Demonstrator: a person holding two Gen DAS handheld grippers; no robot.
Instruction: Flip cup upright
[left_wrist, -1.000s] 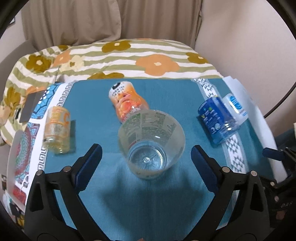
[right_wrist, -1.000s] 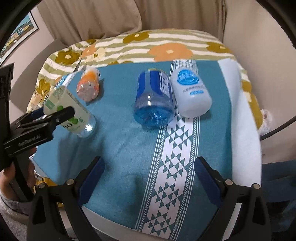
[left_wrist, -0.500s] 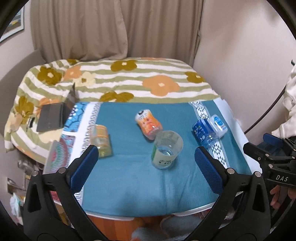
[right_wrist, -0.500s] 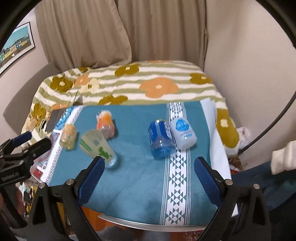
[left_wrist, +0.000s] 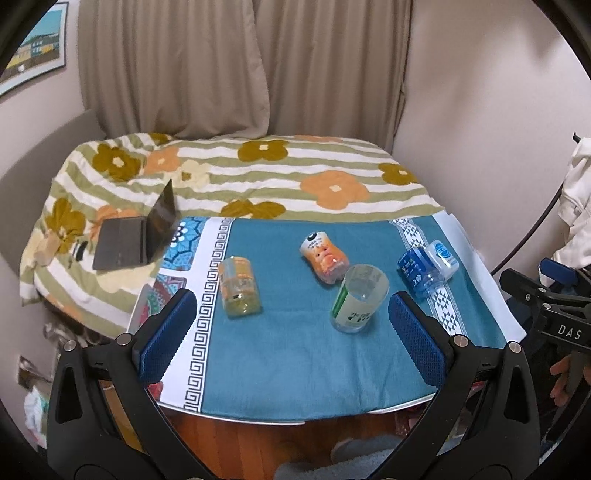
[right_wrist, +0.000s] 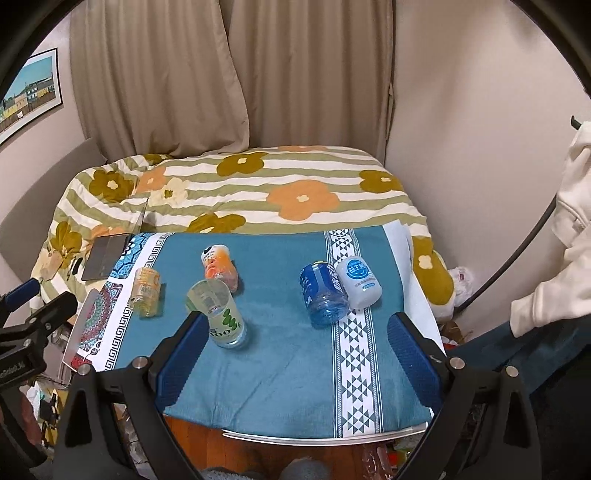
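A clear plastic cup with a green and white label (left_wrist: 357, 303) stands upright, mouth up, on the teal cloth (left_wrist: 295, 354); it also shows in the right wrist view (right_wrist: 218, 313). My left gripper (left_wrist: 291, 339) is open and empty, held back over the table's near edge, well short of the cup. My right gripper (right_wrist: 295, 358) is open and empty, also back at the near edge. Each gripper shows at the side of the other's view.
On the cloth lie a yellow cup (left_wrist: 237, 286), an orange cup (left_wrist: 325, 257), a blue cup (left_wrist: 419, 271) and a white cup (left_wrist: 442, 254), all on their sides. A laptop (left_wrist: 138, 232) sits on the flowered bedding (left_wrist: 266, 173) behind. Walls and curtains close the back.
Both grippers have pulled far back from the table, away from the cups. The clear cup stands free where the left gripper had been around it.
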